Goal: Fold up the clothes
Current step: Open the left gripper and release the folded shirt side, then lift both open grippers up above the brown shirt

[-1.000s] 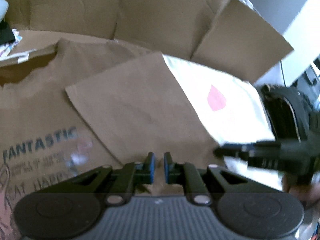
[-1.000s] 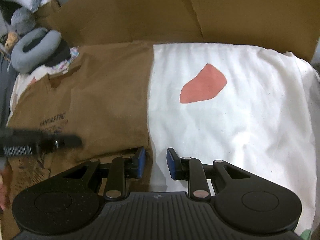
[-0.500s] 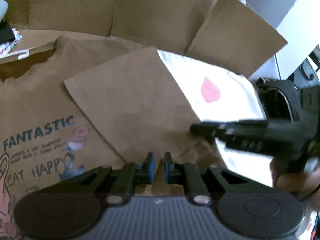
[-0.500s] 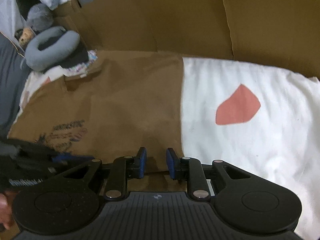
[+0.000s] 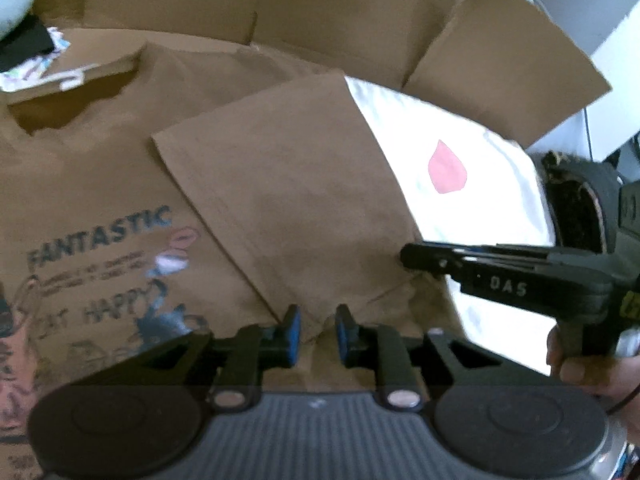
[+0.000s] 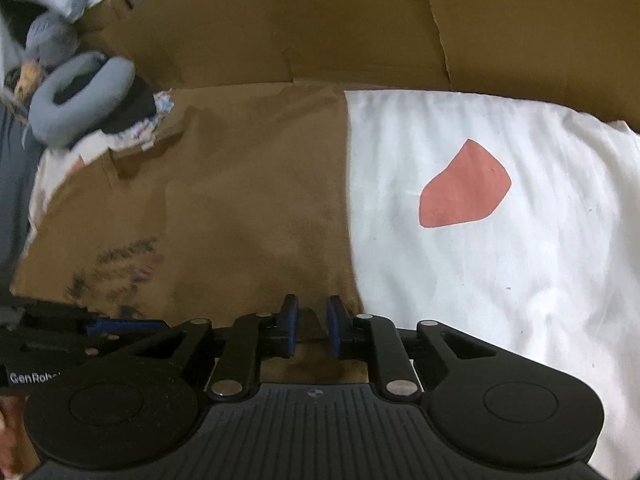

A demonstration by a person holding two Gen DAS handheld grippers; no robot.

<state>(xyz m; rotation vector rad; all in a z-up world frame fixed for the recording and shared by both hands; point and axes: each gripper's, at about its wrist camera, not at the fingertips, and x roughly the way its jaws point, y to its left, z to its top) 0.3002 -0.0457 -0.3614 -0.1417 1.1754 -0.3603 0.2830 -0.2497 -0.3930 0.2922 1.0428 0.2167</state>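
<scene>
A brown T-shirt (image 5: 104, 168) with "FANTASTIC" print lies flat, one side folded over as a brown flap (image 5: 288, 200). It also shows in the right wrist view (image 6: 240, 208). My left gripper (image 5: 317, 332) stands slightly open over the flap's near corner, cloth between the blue pads. My right gripper (image 6: 311, 324) is narrowly open over the shirt's right edge, brown cloth between its pads. It appears from the side in the left wrist view (image 5: 412, 258), fingers close together at the flap's right edge. The left gripper's side shows in the right wrist view (image 6: 120, 326).
A white sheet (image 6: 500, 240) with a pink patch (image 6: 464, 184) lies right of the shirt. Cardboard walls (image 5: 328, 12) stand behind. A grey neck pillow (image 6: 80, 100) and loose cloth lie at the far left. A dark object (image 5: 576, 208) sits at the right.
My right gripper has moved left from the white sheet to the shirt's right edge. My left gripper's jaws have opened a little. The folded flap has stayed in place.
</scene>
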